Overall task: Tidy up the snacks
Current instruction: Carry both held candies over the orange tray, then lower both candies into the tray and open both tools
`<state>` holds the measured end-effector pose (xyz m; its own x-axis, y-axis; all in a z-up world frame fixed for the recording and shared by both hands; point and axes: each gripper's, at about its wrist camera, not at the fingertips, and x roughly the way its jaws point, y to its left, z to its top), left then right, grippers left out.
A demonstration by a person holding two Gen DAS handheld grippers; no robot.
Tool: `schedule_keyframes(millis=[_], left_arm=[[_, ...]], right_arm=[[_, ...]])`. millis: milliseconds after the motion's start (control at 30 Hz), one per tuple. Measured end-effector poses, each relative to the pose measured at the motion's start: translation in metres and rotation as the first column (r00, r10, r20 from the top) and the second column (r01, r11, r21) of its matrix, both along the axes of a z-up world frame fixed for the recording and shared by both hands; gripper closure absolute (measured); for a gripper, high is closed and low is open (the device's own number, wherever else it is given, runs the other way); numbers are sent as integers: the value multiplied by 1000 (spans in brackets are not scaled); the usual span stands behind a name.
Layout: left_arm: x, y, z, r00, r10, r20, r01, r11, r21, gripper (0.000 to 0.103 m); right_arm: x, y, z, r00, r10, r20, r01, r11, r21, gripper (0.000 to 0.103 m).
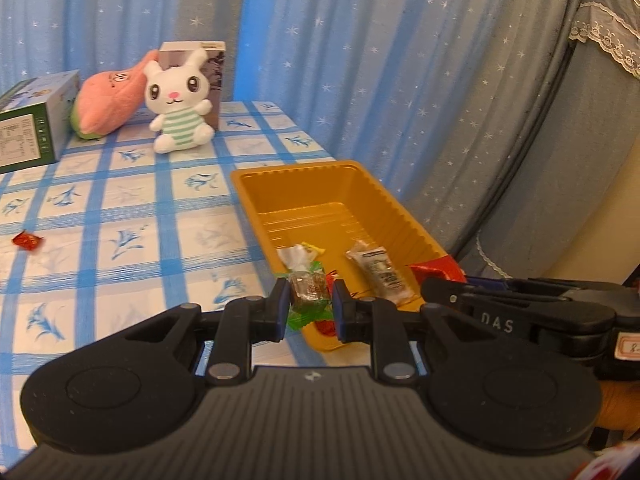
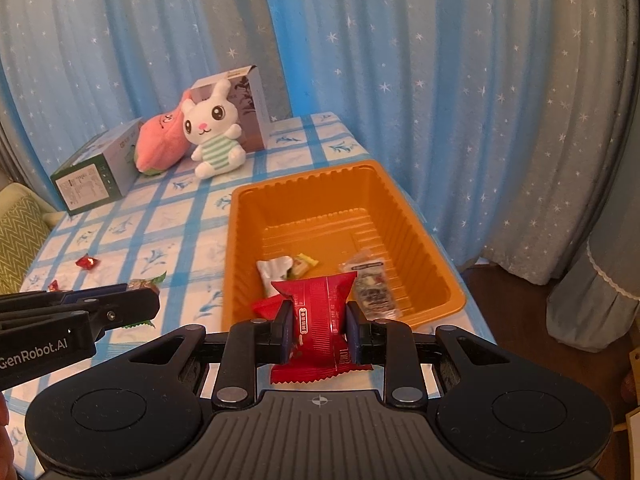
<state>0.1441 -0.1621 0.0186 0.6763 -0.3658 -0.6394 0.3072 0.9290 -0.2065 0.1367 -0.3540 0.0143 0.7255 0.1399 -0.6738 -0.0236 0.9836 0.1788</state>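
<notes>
- Blue star-speckled curtains [image 2: 440, 80] hang behind a worktop [image 1: 120, 208] covered in a blue-and-white checked cloth with small flower prints.
- At the back of the worktop a white toy rabbit [image 1: 180, 100] in a green-striped shirt sits against a standing box [image 1: 214, 76], with a pink plush toy [image 1: 108, 100] leaning beside it and a green-and-white carton [image 1: 32, 124] lying further left.
- An orange tray [image 2: 416, 216] sits near the right edge of the worktop; inside it lie a white wrapper [image 2: 272, 272], a small yellow sweet [image 2: 306, 261] and a clear packet with dark print [image 2: 372, 284].
- The left claw [image 1: 310, 300] is pinching a sweet in a clear and green wrapper [image 1: 308, 292]. From its own camera the sweet appears over the tray's near left corner; from the right camera it looks to be left of the tray, above the cloth.
- The right claw [image 2: 319, 332] is pressed onto a red snack packet [image 2: 320, 320], held upright just over the tray's near rim.
- Another red wrapper [image 2: 264, 306] shows at the near end of the tray, just left of the held packet.
- Two small red sweets [image 2: 88, 262] lie loose on the cloth, well apart from the tray, on the left side.
</notes>
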Motion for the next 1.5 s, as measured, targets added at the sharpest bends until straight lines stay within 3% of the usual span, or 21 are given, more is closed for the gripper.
schedule_keyframes(millis=[767, 1067, 1100, 1167, 1500], left_arm=[[65, -48, -30, 997, -58, -59, 59, 998, 5, 83], [83, -54, -40, 992, -84, -91, 82, 996, -35, 82], [85, -54, -40, 992, -84, -89, 81, 996, -38, 80], [85, -53, -39, 994, -77, -81, 75, 997, -31, 63], [67, -21, -39, 997, -6, -75, 5, 1000, -7, 57]], right_arm=[[55, -37, -26, 1000, 0, -31, 0, 1000, -2, 76], [59, -45, -30, 999, -14, -36, 14, 1000, -6, 76], [59, -44, -31, 999, -16, -37, 15, 1000, -7, 76], [58, -45, -30, 999, -17, -37, 17, 1000, -5, 76], [57, -44, -26, 999, -21, -33, 21, 1000, 14, 76]])
